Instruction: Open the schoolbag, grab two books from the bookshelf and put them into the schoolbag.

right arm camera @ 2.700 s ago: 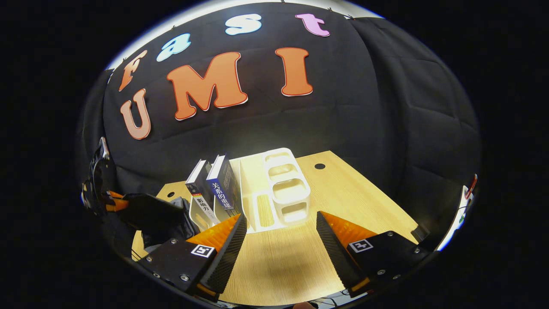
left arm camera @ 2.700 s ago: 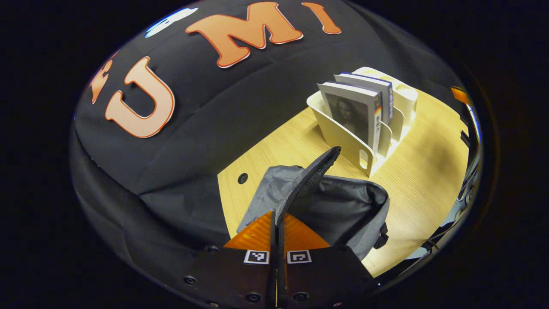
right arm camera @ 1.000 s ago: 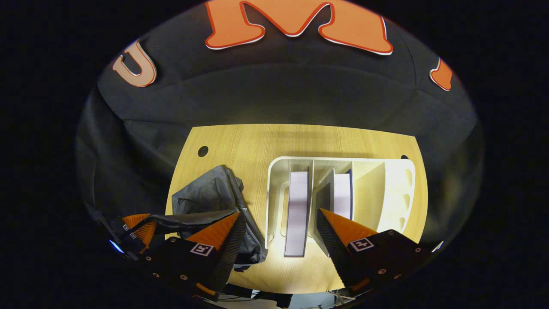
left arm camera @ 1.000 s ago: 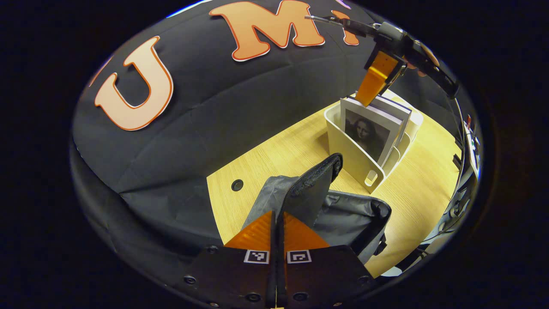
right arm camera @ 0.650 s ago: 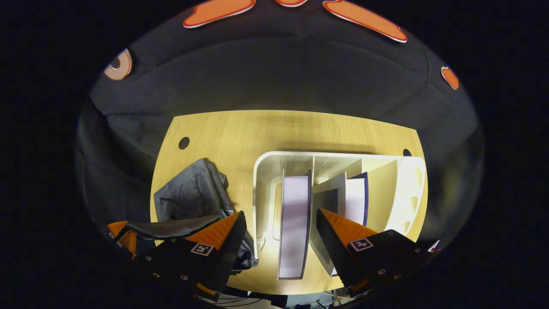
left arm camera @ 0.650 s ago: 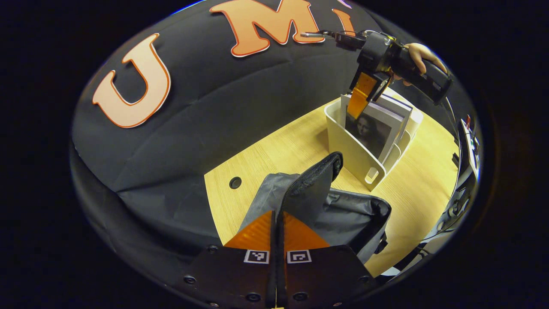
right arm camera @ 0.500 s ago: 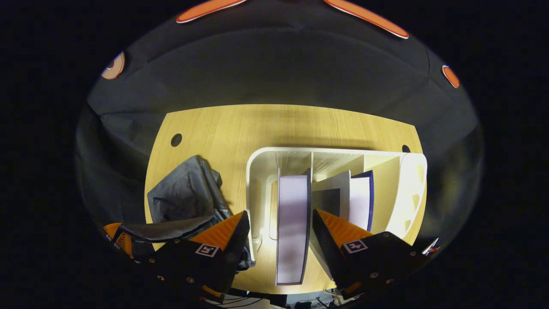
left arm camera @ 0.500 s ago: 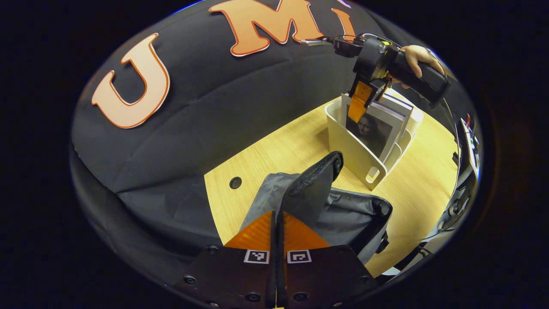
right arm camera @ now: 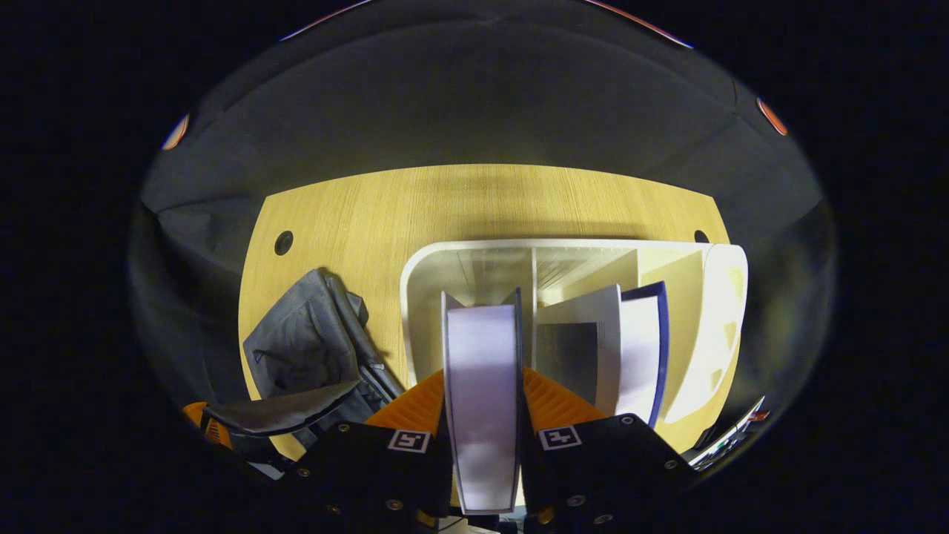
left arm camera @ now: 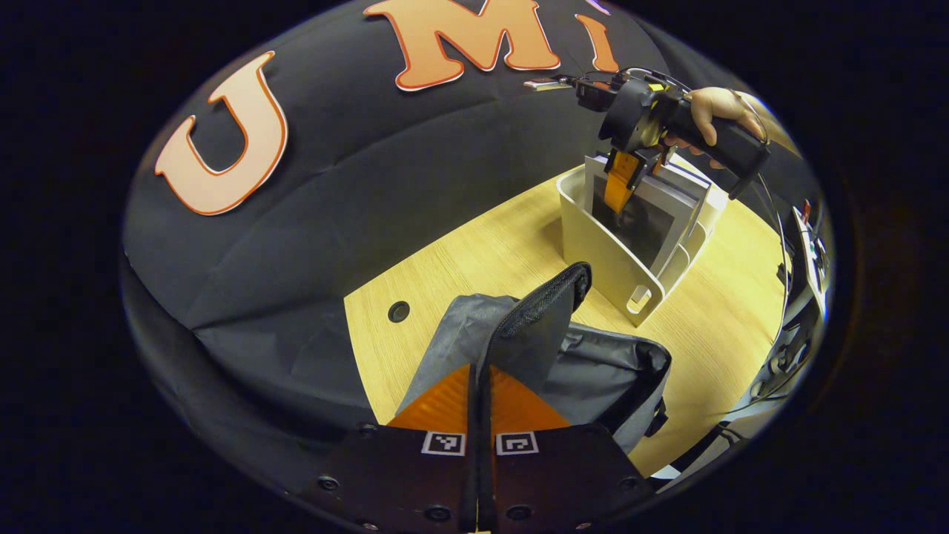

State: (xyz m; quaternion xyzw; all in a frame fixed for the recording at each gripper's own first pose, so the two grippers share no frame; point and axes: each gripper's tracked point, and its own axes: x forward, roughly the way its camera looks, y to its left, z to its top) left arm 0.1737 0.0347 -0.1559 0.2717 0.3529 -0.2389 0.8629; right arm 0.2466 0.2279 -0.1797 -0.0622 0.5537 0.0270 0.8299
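Left gripper view: the left gripper (left arm camera: 480,386) has its jaws clenched on the raised front flap (left arm camera: 540,326) of the grey schoolbag (left arm camera: 593,371). The flap stands upright with its zipper edge facing up, and the bag's mouth gapes open to the right of it. The schoolbag lies on the wooden worktop (left arm camera: 474,259), near the front edge. Farther right and farther back, a white bookshelf (left arm camera: 604,256) stands on the worktop, apart from the bag. A person's hand (left arm camera: 708,111) holds the right gripper (left arm camera: 619,185) above the bookshelf, its fingers reaching down over the nearest book.

Right gripper view: the schoolbag (right arm camera: 311,348) lies at the left on the worktop (right arm camera: 445,204), just beside the bookshelf (right arm camera: 415,282). The right gripper (right arm camera: 483,404) points straight down into the shelf's leftmost compartment, and its jaws grasp the first book (right arm camera: 482,393) by both covers, the page edges facing up. In the next compartment to the right, a second book (right arm camera: 637,348) with a dark blue cover leans to the right, next to a white divider. The shelf's rightmost compartments hold nothing visible.
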